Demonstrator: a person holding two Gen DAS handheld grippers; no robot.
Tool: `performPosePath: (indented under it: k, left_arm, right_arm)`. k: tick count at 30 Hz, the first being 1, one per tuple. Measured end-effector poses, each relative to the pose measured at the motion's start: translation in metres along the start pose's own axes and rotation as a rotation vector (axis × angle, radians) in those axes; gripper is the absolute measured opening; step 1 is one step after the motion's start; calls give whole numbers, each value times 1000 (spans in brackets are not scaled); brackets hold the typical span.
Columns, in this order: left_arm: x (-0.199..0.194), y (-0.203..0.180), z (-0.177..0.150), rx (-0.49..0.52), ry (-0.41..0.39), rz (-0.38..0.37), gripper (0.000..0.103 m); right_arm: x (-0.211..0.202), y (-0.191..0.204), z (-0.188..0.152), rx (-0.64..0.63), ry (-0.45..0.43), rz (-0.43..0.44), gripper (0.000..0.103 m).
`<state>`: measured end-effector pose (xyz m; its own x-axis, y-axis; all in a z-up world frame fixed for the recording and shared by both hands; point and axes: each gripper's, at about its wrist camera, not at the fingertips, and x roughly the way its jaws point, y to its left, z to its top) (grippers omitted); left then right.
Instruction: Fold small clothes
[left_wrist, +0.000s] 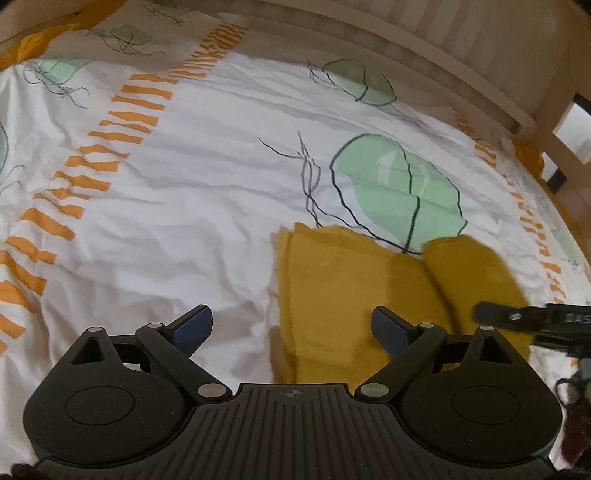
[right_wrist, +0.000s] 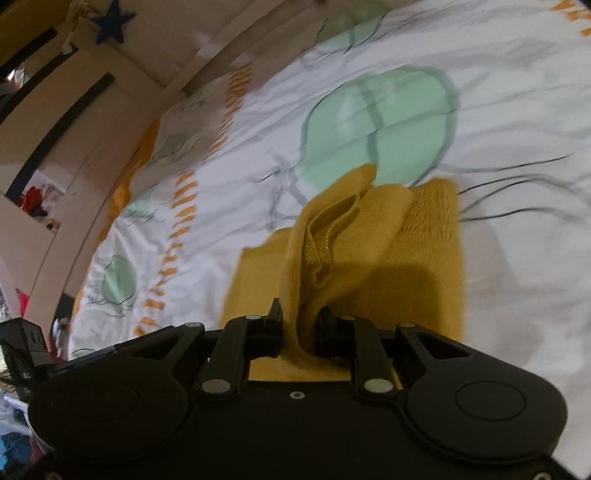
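Nearest the lens, the left gripper (left_wrist: 291, 326) stands with its jaws wide apart and nothing between them; the mustard garment (left_wrist: 332, 295) lies on the patterned bedsheet (left_wrist: 207, 192) just ahead of its right jaw. Further right, the right gripper (right_wrist: 301, 325) has its jaws clamped on a bunched fold of that garment (right_wrist: 332, 236), which rises from between them while the rest spreads flat beyond. By the look of it, a fold is under way. Next, the pinched edge wants carrying across the flat part, laid square, then released.
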<state>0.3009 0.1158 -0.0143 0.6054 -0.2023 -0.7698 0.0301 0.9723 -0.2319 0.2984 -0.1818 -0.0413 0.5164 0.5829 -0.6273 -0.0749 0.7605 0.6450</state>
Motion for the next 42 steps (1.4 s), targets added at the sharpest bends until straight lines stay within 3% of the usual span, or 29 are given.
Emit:
performPosePath:
  k: [3, 12, 16, 20, 24, 30, 35, 42]
  left_arm:
    - [-2, 10, 1, -7, -6, 14, 93]
    - [-1, 28, 4, -62, 0, 13, 93]
    - [-2, 31, 4, -65, -1, 16, 93]
    - [-4, 35, 5, -79, -5, 20, 93]
    - [-4, 36, 6, -94, -8, 19, 93]
    - [-2, 33, 5, -85, 0, 9, 93]
    - [1, 26, 2, -64, 11, -4, 93]
    - [8, 16, -3, -38, 38, -34, 93]
  right_arm:
    - [24, 16, -5, 15, 28, 44, 27]
    - [68, 50, -21, -47, 75, 1, 28]
    - [76, 52, -23, -25, 87, 29, 44]
    - [67, 64, -22, -63, 83, 85, 51]
    - [38, 65, -12, -71, 23, 123, 58]
    - [12, 41, -7, -87, -39, 19, 59]
    - [20, 28, -34, -116, 21, -16, 59]
    - [56, 57, -95, -286, 167, 51, 60]
